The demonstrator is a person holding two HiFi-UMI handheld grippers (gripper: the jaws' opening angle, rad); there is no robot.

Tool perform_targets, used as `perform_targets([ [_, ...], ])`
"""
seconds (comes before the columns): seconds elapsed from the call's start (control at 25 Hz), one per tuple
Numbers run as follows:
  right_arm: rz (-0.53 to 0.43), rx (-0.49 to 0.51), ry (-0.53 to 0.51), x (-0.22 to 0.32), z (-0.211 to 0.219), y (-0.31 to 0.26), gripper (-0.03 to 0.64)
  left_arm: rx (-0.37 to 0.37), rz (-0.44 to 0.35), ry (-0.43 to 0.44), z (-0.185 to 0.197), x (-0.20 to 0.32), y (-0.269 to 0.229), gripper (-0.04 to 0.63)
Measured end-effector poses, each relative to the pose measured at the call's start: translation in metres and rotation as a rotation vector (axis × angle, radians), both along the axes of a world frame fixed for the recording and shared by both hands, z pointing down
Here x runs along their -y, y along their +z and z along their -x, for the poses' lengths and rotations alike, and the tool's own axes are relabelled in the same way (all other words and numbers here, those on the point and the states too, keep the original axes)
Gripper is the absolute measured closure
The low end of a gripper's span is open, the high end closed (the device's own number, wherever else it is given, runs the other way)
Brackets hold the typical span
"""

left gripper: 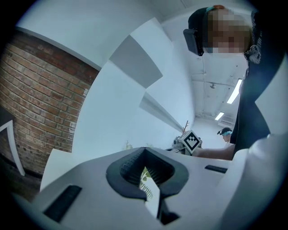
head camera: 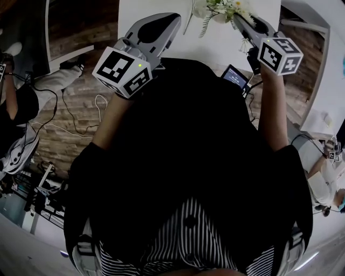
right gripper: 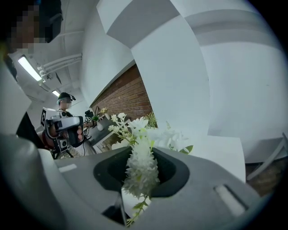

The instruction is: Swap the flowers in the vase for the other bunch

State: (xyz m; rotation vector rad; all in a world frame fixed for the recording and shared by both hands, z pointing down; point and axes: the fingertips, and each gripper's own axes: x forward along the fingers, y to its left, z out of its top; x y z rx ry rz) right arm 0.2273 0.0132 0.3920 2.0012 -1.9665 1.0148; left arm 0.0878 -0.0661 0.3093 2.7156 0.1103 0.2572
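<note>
My right gripper [head camera: 237, 19] reaches over the white table [head camera: 161, 8] at the top right and is shut on a bunch of white flowers [head camera: 223, 7]. In the right gripper view a white flower spike [right gripper: 141, 168] runs between the jaws of the right gripper [right gripper: 143, 150], with more blooms and green leaves [right gripper: 130, 128] beyond the tips. My left gripper [head camera: 173, 20] is held up at the left over the table edge, its jaw tips together. In the left gripper view only a thin slit shows behind the tips of the left gripper [left gripper: 144, 152], and a fern leaf [left gripper: 146, 183] shows through it. I see no vase clearly.
A brick wall [left gripper: 40, 103] and a white wall [right gripper: 180, 90] stand behind the table. A small screen [head camera: 235, 76] sits by my right forearm. Cables [head camera: 70, 108] lie on the wooden floor at the left. Other people stand in the background [right gripper: 65, 105].
</note>
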Motion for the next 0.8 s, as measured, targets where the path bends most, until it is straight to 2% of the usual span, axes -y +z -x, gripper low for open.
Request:
perform_targets([
  [0.64, -0.135, -0.107, -0.019, 0.006, 0.008, -0.110, 0.518, -0.043, -0.013, 0.064, -0.020, 0.002, -0.008, 0.591],
  [0.8, -0.175, -0.068, -0.056, 0.011, 0.009, -0.132, 0.518, -0.055, -0.020, 0.057, -0.025, 0.004, -0.013, 0.591],
])
